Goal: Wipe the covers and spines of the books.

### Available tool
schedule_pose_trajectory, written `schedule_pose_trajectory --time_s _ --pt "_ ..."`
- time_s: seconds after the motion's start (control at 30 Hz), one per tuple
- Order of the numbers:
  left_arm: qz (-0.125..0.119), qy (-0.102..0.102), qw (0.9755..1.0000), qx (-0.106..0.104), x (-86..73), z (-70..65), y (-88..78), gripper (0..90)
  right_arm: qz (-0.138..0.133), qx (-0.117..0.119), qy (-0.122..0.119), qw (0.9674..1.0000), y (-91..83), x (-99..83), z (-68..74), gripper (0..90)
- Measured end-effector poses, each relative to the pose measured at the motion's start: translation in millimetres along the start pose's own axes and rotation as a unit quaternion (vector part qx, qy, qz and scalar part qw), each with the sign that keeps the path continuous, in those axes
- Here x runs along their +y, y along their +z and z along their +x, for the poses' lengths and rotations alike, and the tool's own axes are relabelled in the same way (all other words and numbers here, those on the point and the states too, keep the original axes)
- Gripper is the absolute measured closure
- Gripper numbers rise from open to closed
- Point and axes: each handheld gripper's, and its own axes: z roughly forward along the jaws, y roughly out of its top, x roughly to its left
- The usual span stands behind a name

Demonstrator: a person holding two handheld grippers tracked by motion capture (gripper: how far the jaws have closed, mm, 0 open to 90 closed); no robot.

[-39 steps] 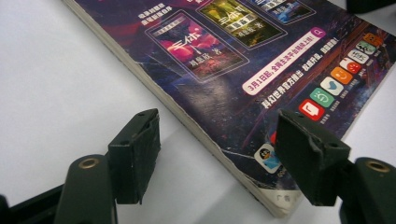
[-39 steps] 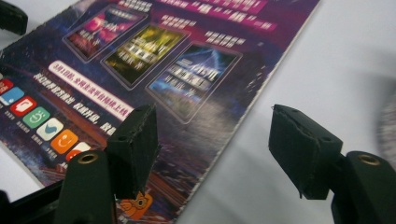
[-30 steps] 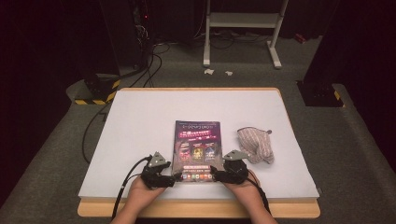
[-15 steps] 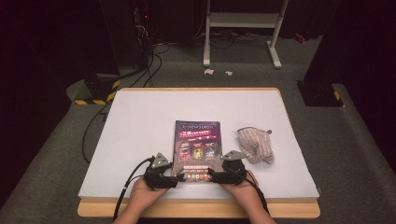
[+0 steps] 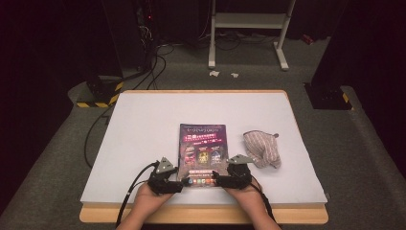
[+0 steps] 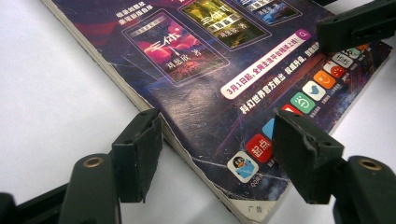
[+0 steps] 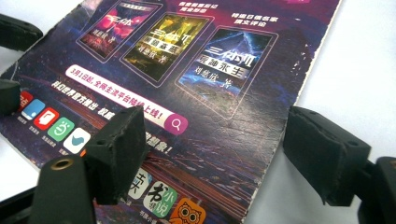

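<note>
A book with a dark purple cover (image 5: 203, 148) lies flat on the white table (image 5: 143, 124), its near edge between my two grippers. My left gripper (image 5: 181, 181) stands open across the book's near left corner (image 6: 196, 84): one jaw is on the table beside the spine, the other over the cover. Its jaws have just been closing, and no pad presses on the book. My right gripper (image 5: 216, 180) stands open across the near right corner (image 7: 196, 93), one jaw over the cover and one beyond the edge. Its jaws have also just been closing, with no grip on the book.
A striped grey cloth pouch (image 5: 261, 148) lies just right of the book. The table's front edge is close under the person's hands. Beyond the table stand a white metal rack (image 5: 249, 28), floor cables and a yellow-and-black striped base (image 5: 98, 93).
</note>
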Motion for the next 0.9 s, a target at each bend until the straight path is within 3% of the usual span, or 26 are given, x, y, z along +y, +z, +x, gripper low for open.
schedule_pose_trajectory --time_s 0.27,0.9 --pt "-0.002 0.002 1.0000 0.003 -0.2 -0.5 0.2 34.9 -0.009 0.018 0.035 0.9992 -2.1 -0.2 -5.5 24.9" --pt "-0.003 0.002 1.0000 0.006 -0.7 -0.4 -0.3 35.4 -0.050 0.012 0.031 0.9982 -12.6 4.6 0.0 28.5"
